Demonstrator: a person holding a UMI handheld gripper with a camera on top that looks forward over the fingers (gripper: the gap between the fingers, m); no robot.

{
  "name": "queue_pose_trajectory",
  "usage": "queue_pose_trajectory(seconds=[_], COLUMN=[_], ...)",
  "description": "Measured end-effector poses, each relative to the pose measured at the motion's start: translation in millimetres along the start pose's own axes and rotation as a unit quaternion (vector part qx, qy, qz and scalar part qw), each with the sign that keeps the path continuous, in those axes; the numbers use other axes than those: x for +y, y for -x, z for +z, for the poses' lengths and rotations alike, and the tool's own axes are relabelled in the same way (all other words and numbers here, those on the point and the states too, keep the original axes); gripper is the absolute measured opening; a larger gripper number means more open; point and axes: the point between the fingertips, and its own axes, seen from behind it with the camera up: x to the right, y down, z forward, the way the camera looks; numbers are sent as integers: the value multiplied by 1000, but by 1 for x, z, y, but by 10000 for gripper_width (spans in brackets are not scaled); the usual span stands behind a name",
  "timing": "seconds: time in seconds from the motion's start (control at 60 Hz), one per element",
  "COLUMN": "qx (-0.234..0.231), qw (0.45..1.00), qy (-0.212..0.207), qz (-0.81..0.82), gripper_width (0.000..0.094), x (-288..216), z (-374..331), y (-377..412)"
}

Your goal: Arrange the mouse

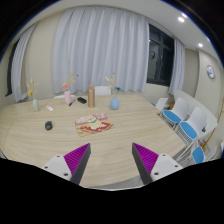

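Note:
A small dark mouse (48,126) lies on the light wooden table (110,140), far ahead of the fingers and off to the left. My gripper (112,160) hovers above the table's near edge, open, with nothing between its purple pads (78,157). The right pad (150,156) stands wide apart from the left one.
A tan mat with pink and white items (93,124) lies mid-table beyond the fingers. At the table's far side stand vases with flowers (34,100), a brown box (90,96) and a blue cup (115,103). Blue and white chairs (185,118) line the right side.

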Motion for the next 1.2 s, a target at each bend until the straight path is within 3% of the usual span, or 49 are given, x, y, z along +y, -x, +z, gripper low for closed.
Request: queue_pose_trajectory(seconds=[0.733, 1.2], qx=[-156, -167], qw=[986, 983], qy=[33, 32], qz=[-40, -66], gripper_width=[857, 859], x=[52, 49], z=[-39, 96], y=[282, 415])
